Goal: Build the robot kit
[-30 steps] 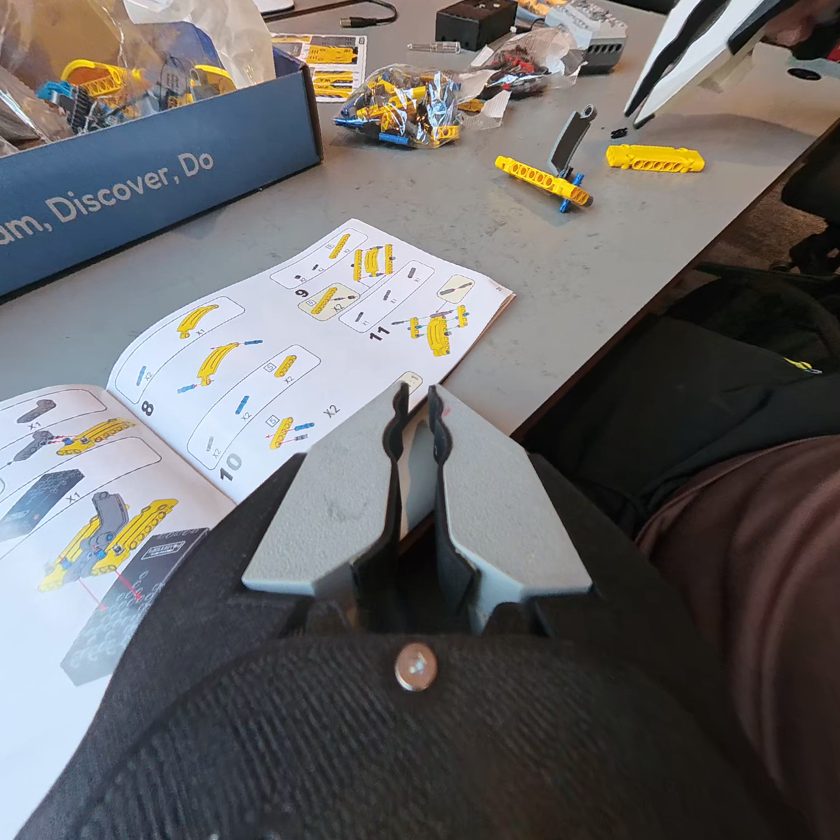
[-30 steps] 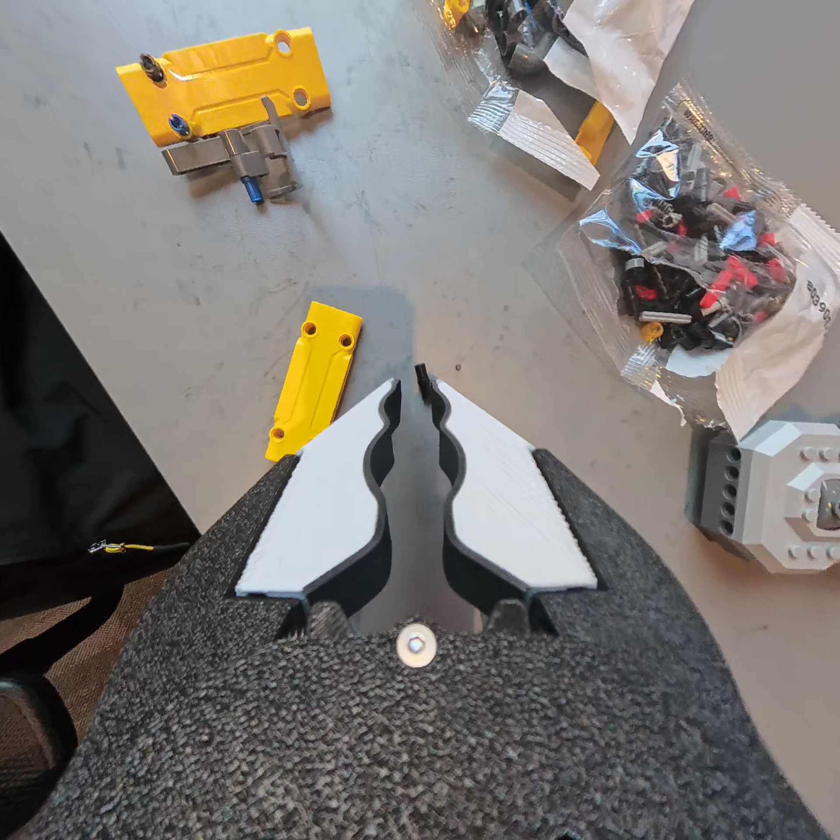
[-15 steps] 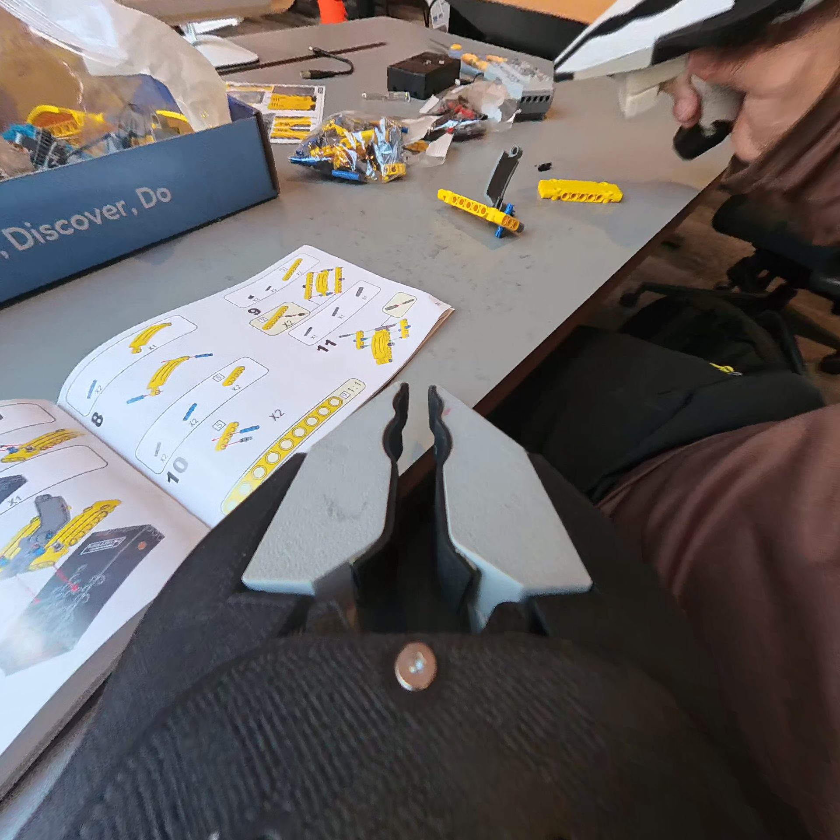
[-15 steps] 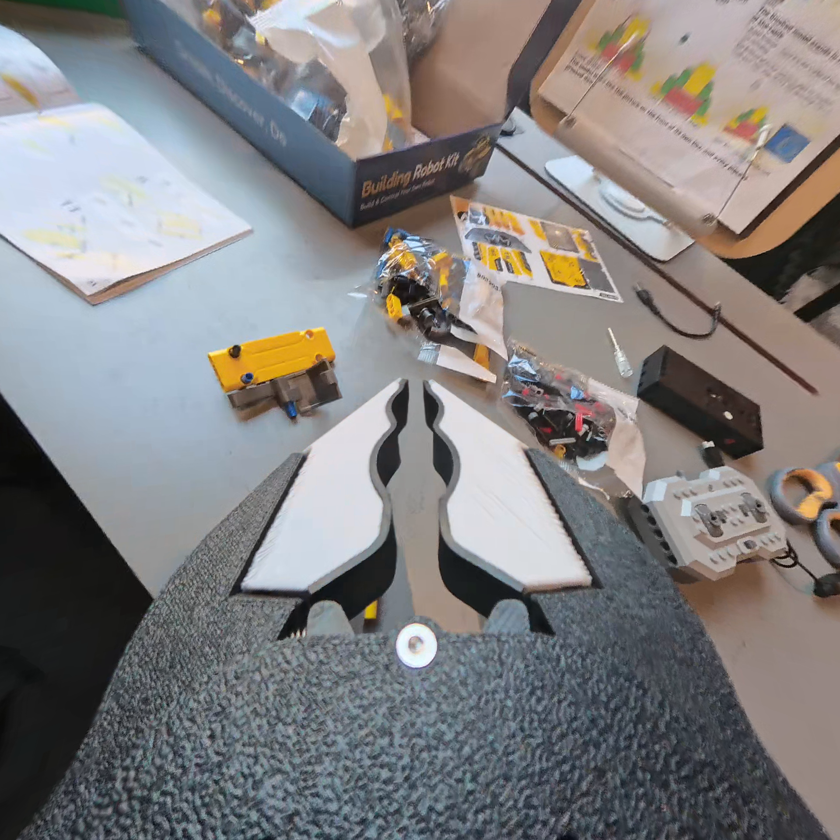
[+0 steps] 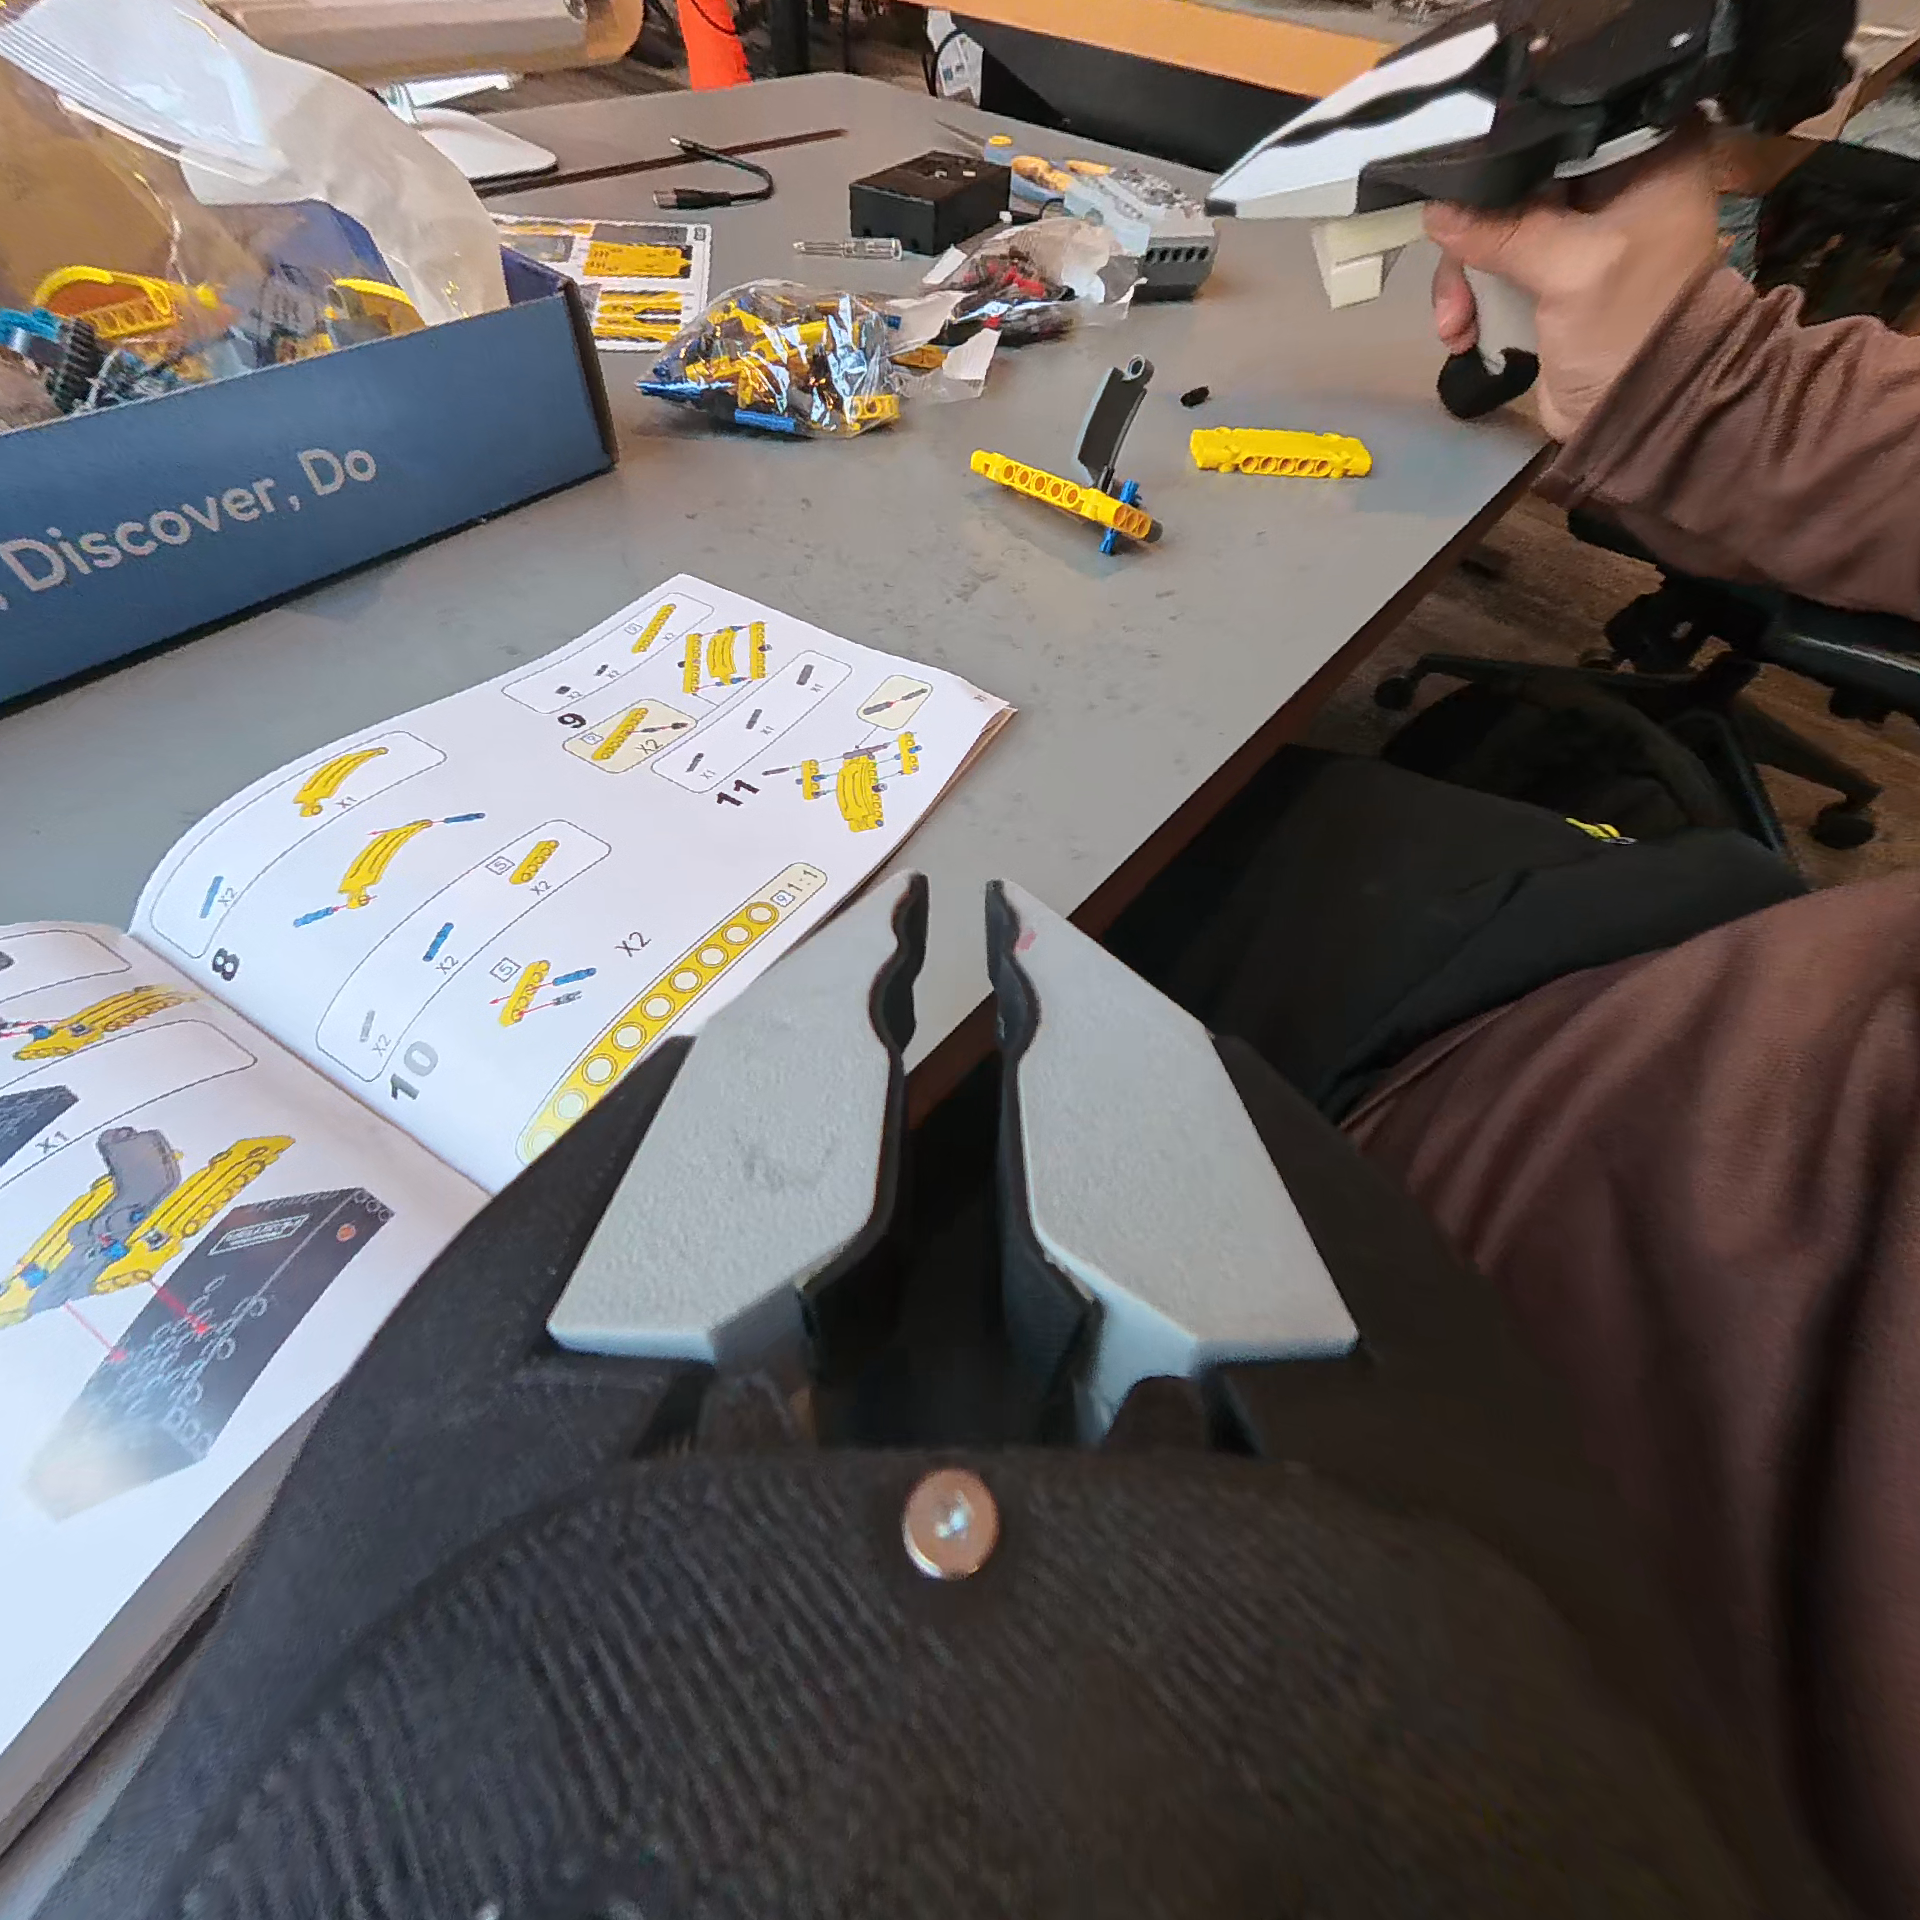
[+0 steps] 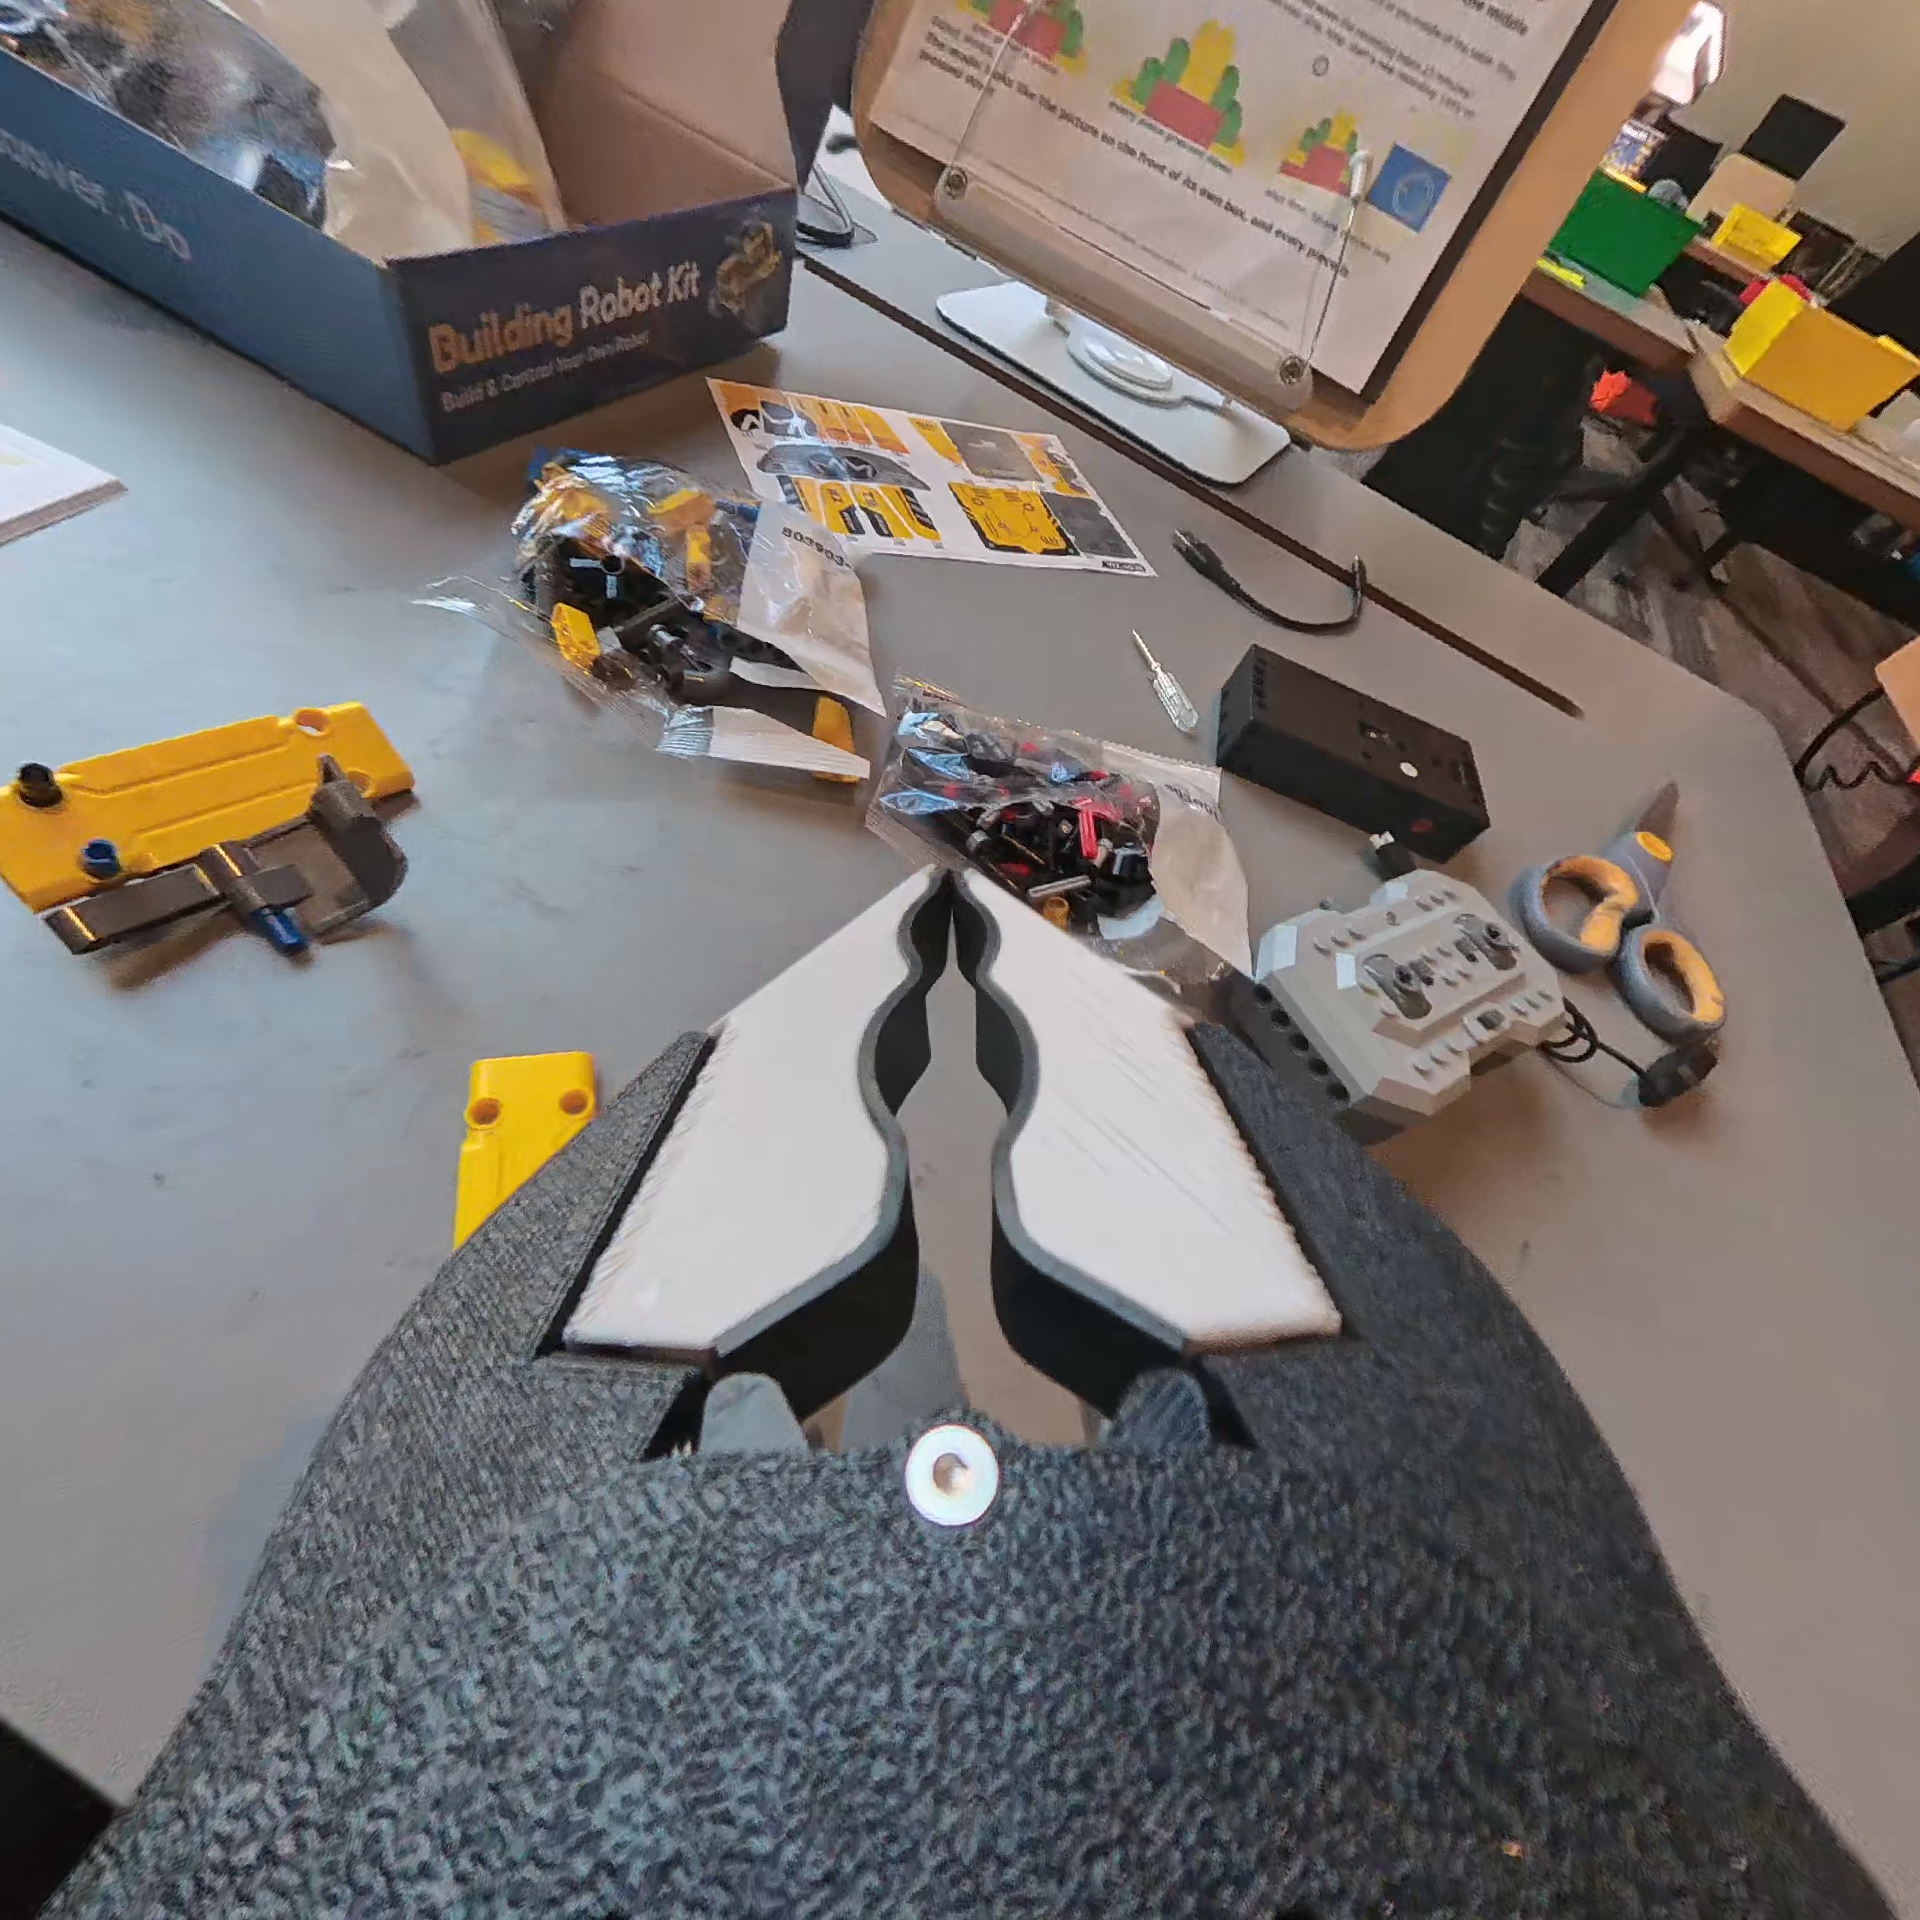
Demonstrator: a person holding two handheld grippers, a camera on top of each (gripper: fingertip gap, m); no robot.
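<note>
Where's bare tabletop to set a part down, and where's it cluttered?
Free: the grey stretch between the open booklet and the yellow beam with a grey lever, along the table's near edge. Also between that beam and the blue box. Crowded: parts bags, grey block, black box, scissors.

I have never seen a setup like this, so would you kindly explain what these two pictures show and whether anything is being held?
There is no robot here: a person holds a two-finger gripper in each hand, and each carries a camera looking along its fingers.

The left wrist view shows the grey-fingered left gripper, slightly open and empty, at the near edge of the grey table, over an open white instruction booklet.

The right wrist view shows the white-fingered right gripper, tips together with nothing visible between them, raised above the table. Below lie a yellow-and-grey plastic assembly, a loose yellow beam, clear bags of small parts, a grey motor block and scissors.
</note>
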